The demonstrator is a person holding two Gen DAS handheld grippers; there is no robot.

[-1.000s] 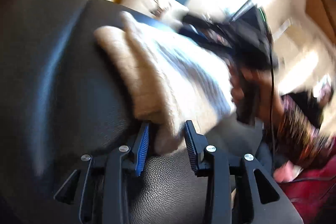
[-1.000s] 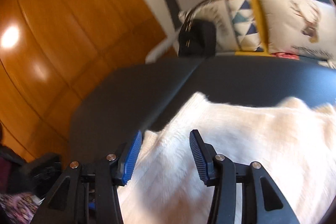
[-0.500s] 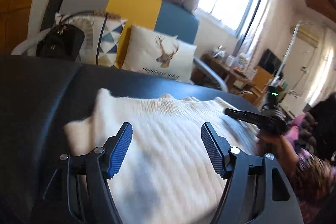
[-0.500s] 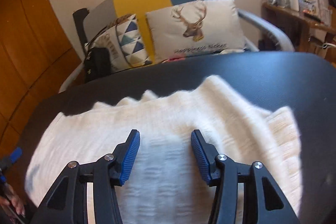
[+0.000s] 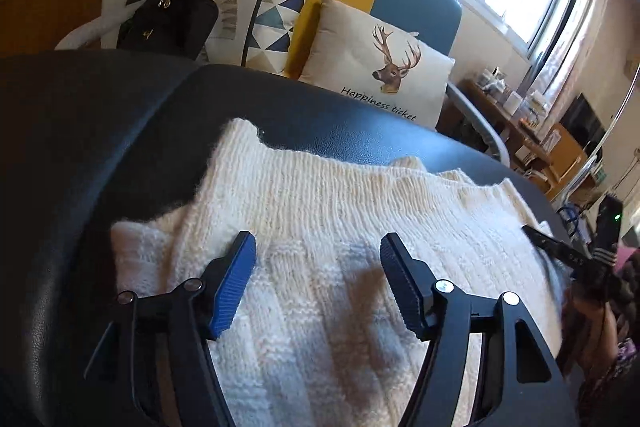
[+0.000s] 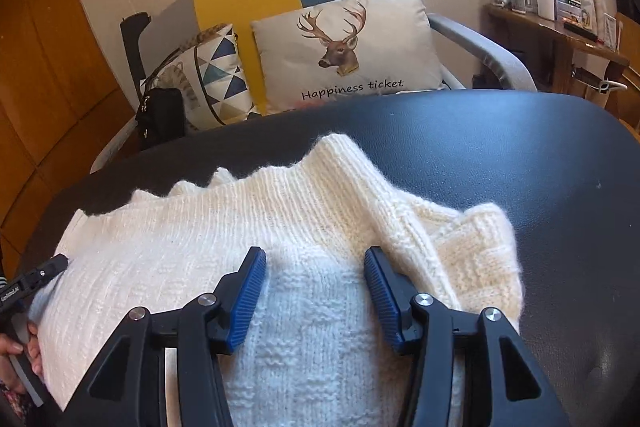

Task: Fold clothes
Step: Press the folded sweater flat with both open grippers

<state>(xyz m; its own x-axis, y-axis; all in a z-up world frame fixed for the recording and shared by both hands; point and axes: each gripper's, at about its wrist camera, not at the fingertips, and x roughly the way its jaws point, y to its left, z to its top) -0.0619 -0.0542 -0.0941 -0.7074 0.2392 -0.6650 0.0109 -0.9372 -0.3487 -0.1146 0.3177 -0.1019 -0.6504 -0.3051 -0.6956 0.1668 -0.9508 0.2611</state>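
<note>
A cream sweater (image 5: 340, 227) is spread in layers on the black table (image 6: 520, 155). Both the left gripper (image 5: 318, 279) and the right gripper (image 6: 316, 291) are held above it, jaws parted and grasping nothing, probably for repositioning.

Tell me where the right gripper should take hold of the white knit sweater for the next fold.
Probably the folded corner flap on the white knit sweater, right of the open right gripper. It lies doubled and slightly raised at the edge, with bare black table beside it. Come in low from the right so one finger slips under.
</note>
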